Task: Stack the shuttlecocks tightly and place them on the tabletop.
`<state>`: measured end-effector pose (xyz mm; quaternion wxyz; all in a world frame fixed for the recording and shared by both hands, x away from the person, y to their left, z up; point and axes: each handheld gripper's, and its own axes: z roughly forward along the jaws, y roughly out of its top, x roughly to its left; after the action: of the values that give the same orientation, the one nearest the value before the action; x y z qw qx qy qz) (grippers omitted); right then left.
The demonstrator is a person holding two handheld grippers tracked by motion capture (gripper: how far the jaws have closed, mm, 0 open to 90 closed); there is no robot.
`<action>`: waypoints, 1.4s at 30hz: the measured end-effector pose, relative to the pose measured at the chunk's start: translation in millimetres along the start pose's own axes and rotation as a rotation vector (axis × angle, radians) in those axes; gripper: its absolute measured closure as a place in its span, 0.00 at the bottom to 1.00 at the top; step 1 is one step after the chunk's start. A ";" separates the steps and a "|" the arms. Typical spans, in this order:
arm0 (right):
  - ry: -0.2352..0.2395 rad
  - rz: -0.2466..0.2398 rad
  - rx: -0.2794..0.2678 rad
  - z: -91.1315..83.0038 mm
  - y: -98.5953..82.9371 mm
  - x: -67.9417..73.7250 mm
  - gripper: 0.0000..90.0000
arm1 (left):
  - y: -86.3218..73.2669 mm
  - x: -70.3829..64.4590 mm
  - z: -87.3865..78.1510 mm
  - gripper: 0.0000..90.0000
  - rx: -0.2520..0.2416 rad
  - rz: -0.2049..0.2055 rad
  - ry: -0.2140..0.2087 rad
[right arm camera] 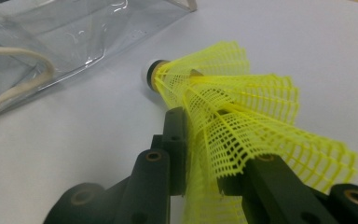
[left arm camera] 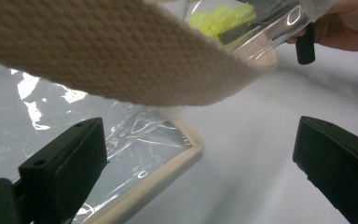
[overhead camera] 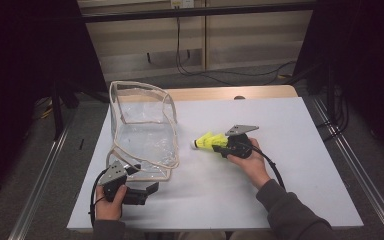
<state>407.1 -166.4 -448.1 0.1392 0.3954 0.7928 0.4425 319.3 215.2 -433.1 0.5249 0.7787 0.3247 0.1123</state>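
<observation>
Clamping yellow shuttlecock, right gripper sat right of clear bag; left gripper gaped at bag's near edge, bare table rightward.

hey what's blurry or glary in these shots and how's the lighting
High view: the white table is lit, the surroundings dark, glare on the clear bag. Left gripper view: the woven strap is close and soft, with bright reflections on the plastic. Right gripper view: the yellow shuttlecock skirt blurs near the right tool; its cork end is sharper.
</observation>
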 end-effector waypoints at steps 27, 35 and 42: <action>-0.036 -0.040 0.004 17.2 5.5 3.2 0.88 | -0.7 0.4 0.2 0.03 -0.001 -0.004 0.000; -0.033 -0.053 0.014 6.2 6.3 1.2 0.89 | -0.6 0.4 0.2 0.03 -0.002 -0.002 -0.002; -0.077 -0.058 0.025 -15.9 2.1 -9.2 0.89 | -0.3 -0.6 0.9 0.03 -0.003 0.000 -0.002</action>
<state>405.0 -182.1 -438.5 0.1774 0.3905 0.8036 0.4127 319.1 214.3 -433.6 0.5262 0.7781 0.3241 0.1120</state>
